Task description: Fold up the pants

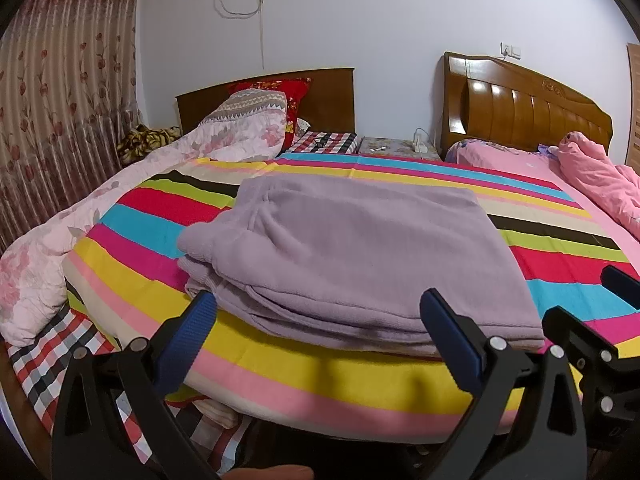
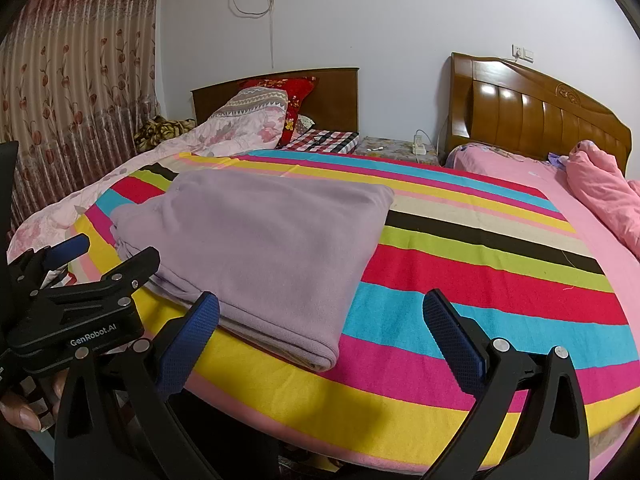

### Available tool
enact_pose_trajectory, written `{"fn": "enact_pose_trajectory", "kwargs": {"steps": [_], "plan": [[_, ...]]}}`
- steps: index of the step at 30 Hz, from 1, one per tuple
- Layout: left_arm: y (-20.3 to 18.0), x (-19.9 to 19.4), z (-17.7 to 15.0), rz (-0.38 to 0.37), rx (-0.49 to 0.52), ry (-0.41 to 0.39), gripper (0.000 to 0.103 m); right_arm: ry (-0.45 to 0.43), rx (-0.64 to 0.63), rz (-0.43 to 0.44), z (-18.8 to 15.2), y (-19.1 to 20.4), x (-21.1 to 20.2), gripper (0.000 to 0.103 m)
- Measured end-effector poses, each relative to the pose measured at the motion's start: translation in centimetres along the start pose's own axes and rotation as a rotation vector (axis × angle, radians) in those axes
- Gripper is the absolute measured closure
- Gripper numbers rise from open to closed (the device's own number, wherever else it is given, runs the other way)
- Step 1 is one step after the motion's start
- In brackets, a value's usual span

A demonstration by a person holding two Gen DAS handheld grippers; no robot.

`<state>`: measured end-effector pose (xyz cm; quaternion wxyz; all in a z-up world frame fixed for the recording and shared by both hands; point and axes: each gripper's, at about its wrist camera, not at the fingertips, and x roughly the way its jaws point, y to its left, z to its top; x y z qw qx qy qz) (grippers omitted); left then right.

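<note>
Left gripper (image 1: 318, 306) stands with jaws apart, straight before the one folded lilac fleece pants (image 1: 352, 256), whose near edge lies between its fingers; their long axis runs away toward the headboards. Right gripper (image 2: 322, 308), also spread and empty, has them ahead-left. Left is nearer. One striped blanket (image 2: 480, 264) underneath, two beds.

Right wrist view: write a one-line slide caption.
Folded lilac pants lie on the striped blanket, with the open right gripper hovering at the bed's near edge, jaws empty.
</note>
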<state>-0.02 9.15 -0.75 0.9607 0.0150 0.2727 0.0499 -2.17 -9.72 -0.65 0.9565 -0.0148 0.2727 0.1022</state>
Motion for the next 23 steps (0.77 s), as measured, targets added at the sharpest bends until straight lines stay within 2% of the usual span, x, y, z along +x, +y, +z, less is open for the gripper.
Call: {"fn": "enact_pose_trajectory", "kwargs": {"steps": [11,23], "plan": [[0.34,-0.34,0.49,-0.014,0.006,-0.034,0.001,0.001,0.002,0.001,0.02,0.01,-0.07,0.004],[-0.18,0.00,0.26,-0.016,0.012,-0.015,0.001,0.001,0.010,0.007,-0.39,0.33,-0.11,0.004]]}}
